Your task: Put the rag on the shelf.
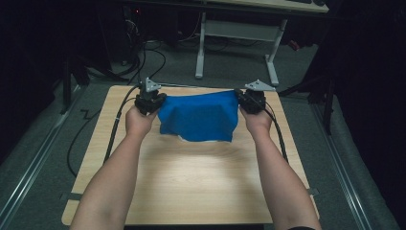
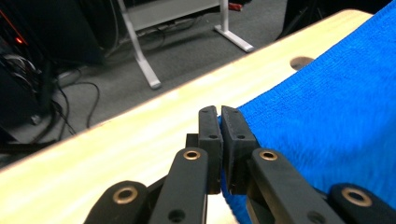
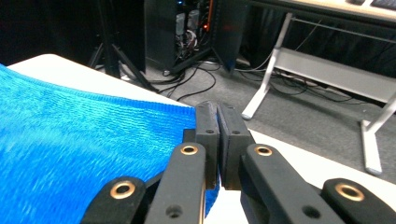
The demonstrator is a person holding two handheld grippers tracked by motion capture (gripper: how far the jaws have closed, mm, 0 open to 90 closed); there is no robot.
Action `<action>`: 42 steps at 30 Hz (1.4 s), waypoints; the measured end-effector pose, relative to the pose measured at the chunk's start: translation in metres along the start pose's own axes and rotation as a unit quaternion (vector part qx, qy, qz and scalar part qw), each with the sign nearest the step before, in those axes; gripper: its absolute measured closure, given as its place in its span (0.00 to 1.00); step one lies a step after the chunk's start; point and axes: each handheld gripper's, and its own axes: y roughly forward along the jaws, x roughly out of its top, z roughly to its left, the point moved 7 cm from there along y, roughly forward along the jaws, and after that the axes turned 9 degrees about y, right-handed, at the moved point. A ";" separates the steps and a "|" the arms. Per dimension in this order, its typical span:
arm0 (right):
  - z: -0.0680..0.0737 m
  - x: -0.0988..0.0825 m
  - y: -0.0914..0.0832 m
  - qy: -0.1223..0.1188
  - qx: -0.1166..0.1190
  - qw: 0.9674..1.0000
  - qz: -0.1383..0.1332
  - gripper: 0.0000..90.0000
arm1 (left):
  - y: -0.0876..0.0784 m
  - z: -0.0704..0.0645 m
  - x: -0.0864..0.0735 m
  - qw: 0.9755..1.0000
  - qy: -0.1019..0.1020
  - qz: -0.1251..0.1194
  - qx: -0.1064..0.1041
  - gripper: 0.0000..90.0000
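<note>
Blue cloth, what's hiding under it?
Under the blue cloth you can see the wooden table and a white edge peeking out. The rest is covered.

1. I am holding the cloth over the far half of the table, stretched between my two claws.
2. My left gripper is pinching its left corner, my right gripper its right corner.
3. A desk frame is standing on the floor behind the table.

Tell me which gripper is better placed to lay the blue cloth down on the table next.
Neither alone: the left gripper and right gripper each pinch a far corner of the blue cloth, level over the table. Lower both together.
</note>
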 end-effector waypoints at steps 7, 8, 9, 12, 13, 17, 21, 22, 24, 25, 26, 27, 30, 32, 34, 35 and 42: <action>0.009 -0.030 -0.014 0.011 0.011 1.000 0.009 0.99 | -0.002 -0.022 -0.028 0.999 -0.025 -0.013 -0.024 0.97; 0.010 -0.034 -0.014 0.012 0.013 1.000 0.012 0.99 | -0.002 -0.022 -0.028 0.999 -0.025 -0.013 -0.024 0.97; 0.010 -0.038 -0.015 0.011 0.010 1.000 0.015 0.99 | -0.002 -0.025 -0.034 0.999 -0.030 -0.013 -0.030 0.97; 0.011 -0.047 -0.015 0.015 0.012 0.999 0.026 0.99 | -0.002 -0.029 -0.039 0.999 -0.033 -0.014 -0.038 0.98; 0.012 -0.055 -0.015 0.014 0.013 0.999 0.030 0.99 | 0.000 -0.032 -0.045 0.998 -0.034 -0.010 -0.042 0.98; 0.013 -0.068 -0.013 0.012 0.013 0.999 0.049 0.99 | 0.003 -0.036 -0.053 0.998 -0.039 -0.006 -0.054 0.98; 0.014 -0.081 -0.010 0.010 0.012 0.998 0.059 0.99 | 0.006 -0.041 -0.056 0.997 -0.040 -0.006 -0.061 0.98; 0.014 -0.084 -0.010 0.012 0.012 0.998 0.064 0.99 | 0.007 -0.041 -0.057 0.997 -0.041 -0.006 -0.063 0.98; 0.014 -0.089 -0.008 0.013 0.013 0.997 0.069 0.99 | 0.008 -0.042 -0.059 0.997 -0.041 -0.003 -0.066 0.98; 0.014 -0.091 -0.008 0.014 0.013 0.997 0.071 0.99 | 0.008 -0.042 -0.059 0.997 -0.041 -0.003 -0.066 0.98; 0.014 -0.091 -0.008 0.014 0.013 0.997 0.071 0.99 | 0.009 -0.043 -0.060 0.997 -0.044 -0.003 -0.067 0.98; 0.014 -0.094 -0.006 0.014 0.013 0.997 0.073 0.99 | 0.011 -0.044 -0.063 0.996 -0.046 0.002 -0.070 0.98; 0.014 -0.097 -0.004 0.015 0.013 0.997 0.078 0.99 | 0.014 -0.045 -0.070 0.996 -0.052 0.010 -0.077 0.97; 0.014 -0.100 -0.003 0.017 0.014 0.997 0.081 0.99 | 0.016 -0.045 -0.073 0.995 -0.052 0.015 -0.078 0.97; 0.015 -0.101 -0.002 0.016 0.015 0.996 0.081 0.99 | 0.017 -0.046 -0.074 0.995 -0.055 0.015 -0.079 0.97; 0.015 -0.104 -0.002 0.018 0.016 0.997 0.079 0.99 | 0.017 -0.047 -0.076 0.995 -0.055 0.018 -0.080 0.97; 0.011 -0.115 -0.001 0.026 0.015 0.996 0.089 0.98 | 0.019 -0.050 -0.078 0.995 -0.057 0.020 -0.084 0.96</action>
